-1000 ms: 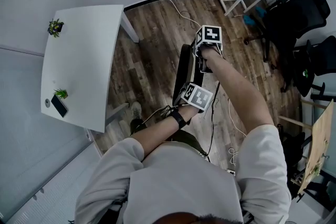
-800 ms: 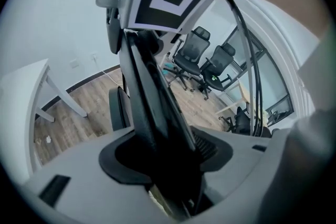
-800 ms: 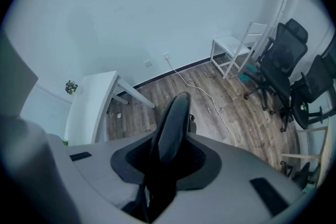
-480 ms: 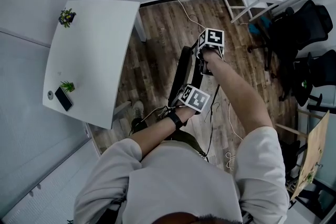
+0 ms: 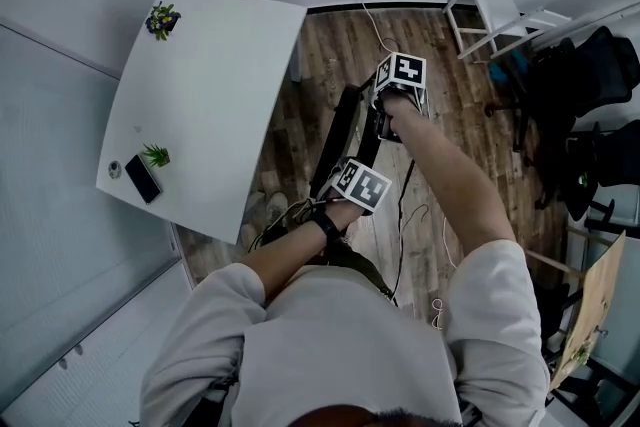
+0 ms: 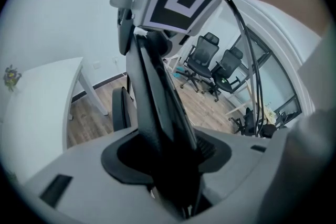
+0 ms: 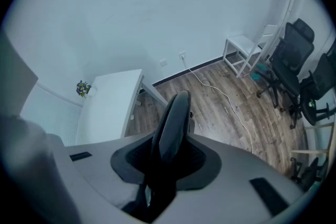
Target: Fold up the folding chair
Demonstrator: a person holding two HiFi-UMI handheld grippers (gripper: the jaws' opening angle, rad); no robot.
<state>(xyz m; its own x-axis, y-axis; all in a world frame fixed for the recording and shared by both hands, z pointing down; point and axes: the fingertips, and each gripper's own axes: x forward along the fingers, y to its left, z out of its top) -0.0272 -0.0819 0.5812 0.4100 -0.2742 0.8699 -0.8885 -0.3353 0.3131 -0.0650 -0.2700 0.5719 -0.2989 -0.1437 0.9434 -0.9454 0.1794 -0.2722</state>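
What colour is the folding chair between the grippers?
Black folding chair; clearest in the right gripper view.

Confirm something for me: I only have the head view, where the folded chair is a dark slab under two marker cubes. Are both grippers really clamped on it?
Observer: The right gripper is: its own view shows the jaws shut on the rounded black top edge of the folding chair.
Operator: And the left?
Observer: The left gripper has just been closing its jaws; the chair's flat panel fills the gap between them.
Operator: Folded flat?
Observer: The left gripper view shows two black layers lying close together; a further dark part stands apart on their left.
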